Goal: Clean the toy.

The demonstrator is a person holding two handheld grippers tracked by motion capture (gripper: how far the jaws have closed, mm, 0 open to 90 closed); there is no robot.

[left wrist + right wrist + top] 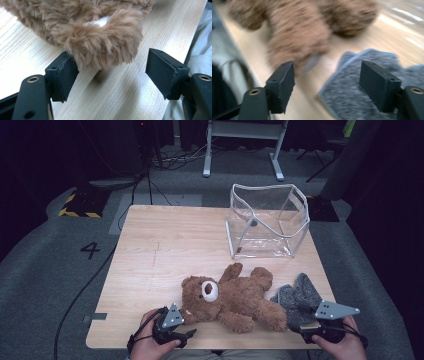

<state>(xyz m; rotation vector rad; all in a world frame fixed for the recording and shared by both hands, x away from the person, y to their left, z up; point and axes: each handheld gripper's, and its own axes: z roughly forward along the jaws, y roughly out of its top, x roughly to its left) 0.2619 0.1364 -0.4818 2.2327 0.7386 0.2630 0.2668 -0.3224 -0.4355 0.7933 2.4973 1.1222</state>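
A shaggy brown teddy bear (pixel 232 297) lies on the pale wood-grain table (pixel 165 255), left of a nubbly grey cloth (pixel 299 296). The left gripper (pixel 111 72) and right gripper (pixel 327 82) both gape wide, empty.

A black numeral "4" (pixel 90 250) is marked on the grey carpet, far ahead and left of the left gripper (pixel 167 325).

Wooden surface (pixel 165 260) evenly lit from overhead, dark room beyond, soft short shadow beneath the teddy bear (pixel 95 32) in the sharp left gripper view, right gripper view smeared with motion blur, grey knitted cloth (pixel 352 95) fuzzy
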